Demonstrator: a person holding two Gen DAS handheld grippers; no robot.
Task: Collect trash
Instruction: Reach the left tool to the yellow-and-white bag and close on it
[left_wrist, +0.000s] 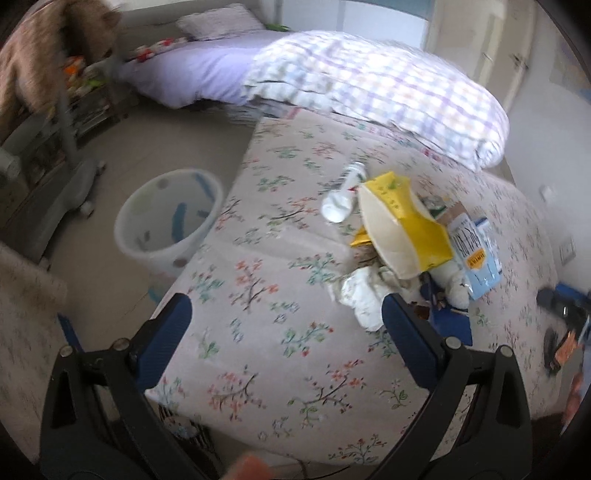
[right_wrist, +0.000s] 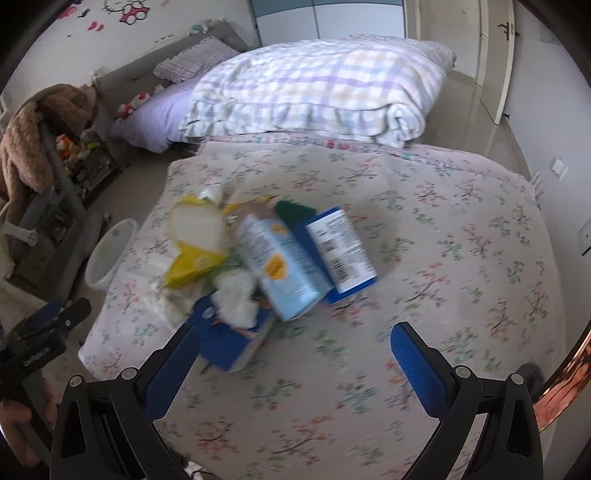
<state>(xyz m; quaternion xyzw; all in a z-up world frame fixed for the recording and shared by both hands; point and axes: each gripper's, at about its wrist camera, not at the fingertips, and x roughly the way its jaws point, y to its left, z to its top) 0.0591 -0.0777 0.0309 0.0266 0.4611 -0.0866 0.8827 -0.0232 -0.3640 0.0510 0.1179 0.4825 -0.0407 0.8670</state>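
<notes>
Hand-held gripper (right_wrist: 293, 354) gapes over trash pile (right_wrist: 258, 254); labels blurred, unreadable.

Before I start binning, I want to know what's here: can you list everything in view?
Bin: one, white with coloured spots, on the floor left of the bed.
Yellow bag: one, yellow and cream, on the floral bedspread.
Bottle: one, white, lying beside the yellow bag.
Tissue: crumpled wad, white, near edge of the pile.
Light blue pack: one, mid-pile.
Blue box: one, blue and white, right of the pack.
Duvet: one, checked, folded behind the pile.
Brown plush: one, on the left.
Left gripper: open, empty.
Right gripper: open, empty.
</notes>
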